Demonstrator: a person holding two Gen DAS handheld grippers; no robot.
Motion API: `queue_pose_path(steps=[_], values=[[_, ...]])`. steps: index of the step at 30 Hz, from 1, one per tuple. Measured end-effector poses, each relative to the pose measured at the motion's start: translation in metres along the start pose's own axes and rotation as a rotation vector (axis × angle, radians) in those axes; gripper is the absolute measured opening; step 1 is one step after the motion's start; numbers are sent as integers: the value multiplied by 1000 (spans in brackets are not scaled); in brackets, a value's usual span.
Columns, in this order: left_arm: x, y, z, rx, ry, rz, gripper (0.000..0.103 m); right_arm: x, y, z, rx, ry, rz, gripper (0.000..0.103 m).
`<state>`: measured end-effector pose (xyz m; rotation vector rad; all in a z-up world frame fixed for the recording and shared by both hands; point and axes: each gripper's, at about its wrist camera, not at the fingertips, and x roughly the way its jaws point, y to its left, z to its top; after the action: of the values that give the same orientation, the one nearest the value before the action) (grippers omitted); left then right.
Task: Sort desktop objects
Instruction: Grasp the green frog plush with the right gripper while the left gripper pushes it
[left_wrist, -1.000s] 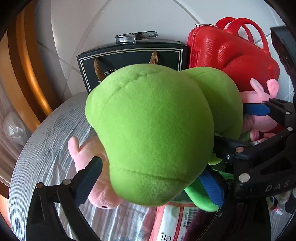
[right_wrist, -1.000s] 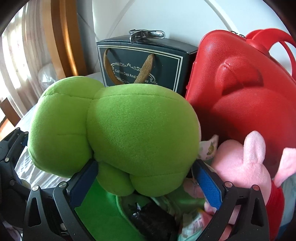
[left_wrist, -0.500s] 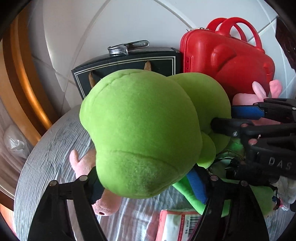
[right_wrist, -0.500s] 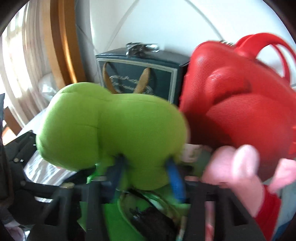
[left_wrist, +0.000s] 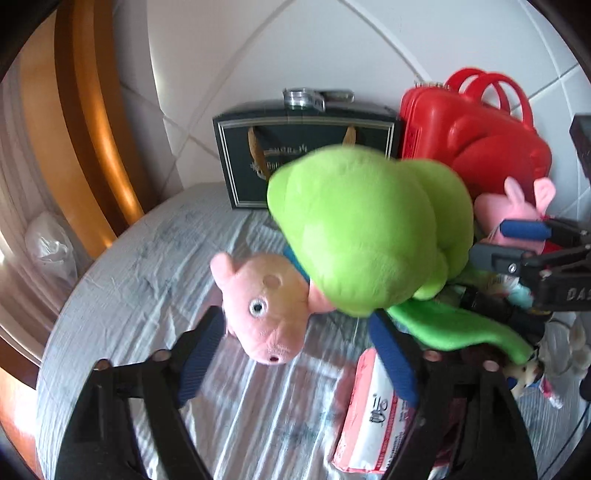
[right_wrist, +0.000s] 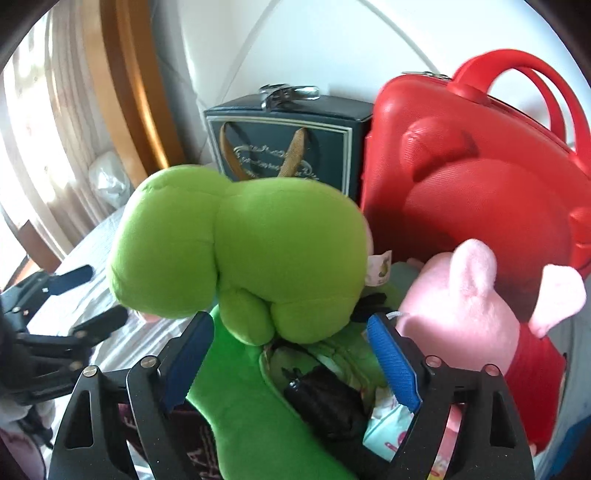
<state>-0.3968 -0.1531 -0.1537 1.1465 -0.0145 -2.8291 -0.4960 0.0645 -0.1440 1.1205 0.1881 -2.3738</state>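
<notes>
Green plush toy (right_wrist: 243, 254) sits atop the pile of things on the cloth-covered worktop (left_wrist: 147, 266), over a pink pig plush (left_wrist: 266, 306) and before a dark gift box (left_wrist: 306, 155) and red case (right_wrist: 480, 192). Both the left hand-held gripper (left_wrist: 295, 354) and the right hand-held gripper (right_wrist: 291, 358) have just been opening; they stand wide, pads clear of the toy.

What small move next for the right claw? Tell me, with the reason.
Probably ease the right claw forward and close on the green plush toy: its jaws have just been opening, and the toy's lower lobes sit between them, unpressed.
</notes>
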Motion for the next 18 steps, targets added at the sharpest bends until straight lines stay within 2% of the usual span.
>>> queue_pose_path(steps=[2, 3, 6, 10, 15, 16, 18], values=[[-4, -6, 11, -11, -23, -26, 91, -9, -5, 0, 11, -15, -22, 94], [-2, -11, 15, -16, -21, -40, 91, -13, -7, 1, 8, -17, -30, 103], [17, -29, 27, -4, 13, -51, 91, -19, -14, 3, -17, -10, -67, 103], [62, -45, 33, 48, 87, -5, 91, -18, -26, 10, 1, -10, -73, 103], [73, -35, 28, 54, 81, 0, 94, 8, -11, 23, -79, 20, -85, 103], [74, -33, 27, 55, 79, 2, 100, 16, -8, 26, -86, 36, -77, 103], [77, -31, 29, 75, 70, 1, 103, 40, -7, 31, -73, 92, -77, 103]])
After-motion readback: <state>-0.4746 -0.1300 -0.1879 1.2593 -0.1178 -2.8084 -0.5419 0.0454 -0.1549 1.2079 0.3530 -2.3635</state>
